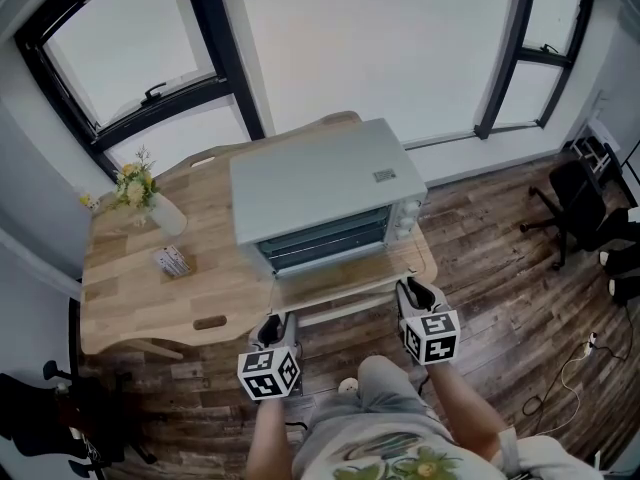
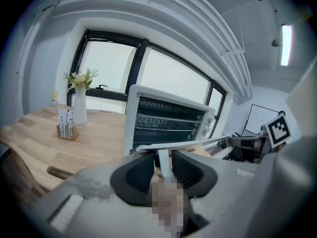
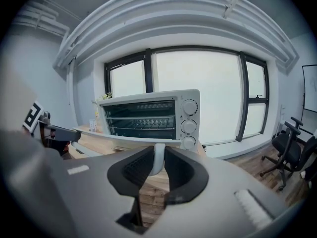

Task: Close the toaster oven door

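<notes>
A silver toaster oven (image 1: 320, 183) stands on the wooden table (image 1: 140, 293) with its door (image 1: 340, 283) folded down flat toward me. Its white handle bar (image 1: 350, 309) runs along the door's near edge. My left gripper (image 1: 276, 324) sits at the bar's left end. In the left gripper view the gripper (image 2: 165, 163) has the white handle post (image 2: 164, 158) between its dark pads, shut on it. My right gripper (image 1: 416, 291) is at the bar's right end. The right gripper view shows this gripper (image 3: 157, 161) shut on the other post (image 3: 158, 155), the racks and knobs (image 3: 188, 125) beyond.
A vase of flowers (image 1: 148, 200) and a small card holder (image 1: 172, 260) stand on the table's left part. A black office chair (image 1: 580, 208) is at the right on the wood floor. Windows line the wall behind the table. My knees are under the door.
</notes>
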